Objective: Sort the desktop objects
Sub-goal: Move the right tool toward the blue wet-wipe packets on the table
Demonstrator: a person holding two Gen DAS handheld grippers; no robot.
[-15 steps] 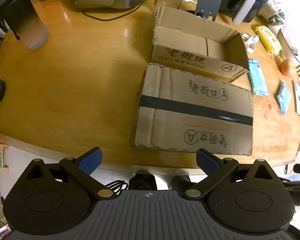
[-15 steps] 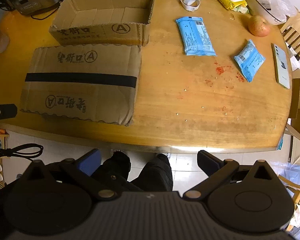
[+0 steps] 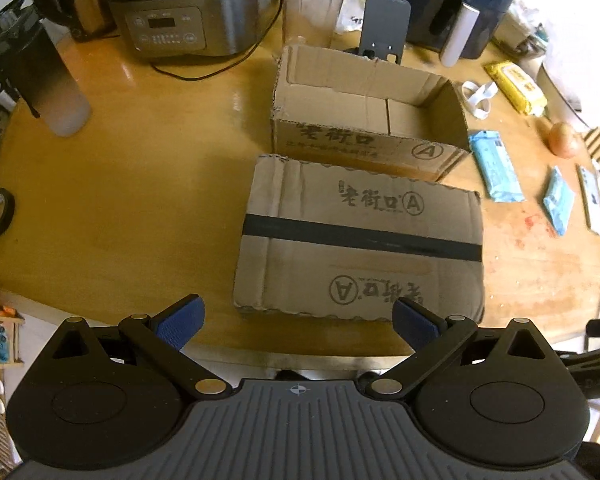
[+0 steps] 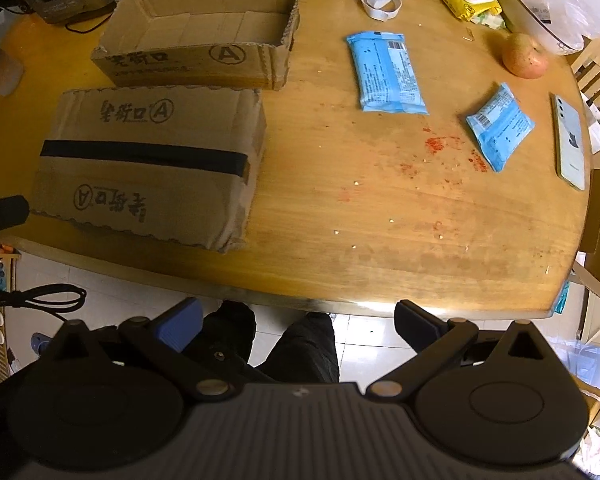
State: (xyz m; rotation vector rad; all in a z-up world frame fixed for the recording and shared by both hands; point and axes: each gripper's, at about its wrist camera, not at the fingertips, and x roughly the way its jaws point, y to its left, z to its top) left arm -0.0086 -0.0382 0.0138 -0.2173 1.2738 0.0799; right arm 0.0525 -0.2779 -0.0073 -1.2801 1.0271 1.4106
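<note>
Evidently nothing is held: the left hand-held gripper (image 3: pixel 298 318) and right hand-held gripper (image 4: pixel 298 320) are both spread wide. Blue packets (image 4: pixel 386 72) lie upper right on the surface (image 4: pixel 380 220); approach one squarely, then carry it to the open box (image 4: pixel 204 28) at upper left.

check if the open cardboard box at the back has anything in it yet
Empty. The open cardboard box shows only its bare bottom flaps in both views; the blue packets lie on the table beside it.

Warm dim indoor light glares off the wooden table (image 3: pixel 148 184), with fisheye-bent, softly blurred edges.
</note>
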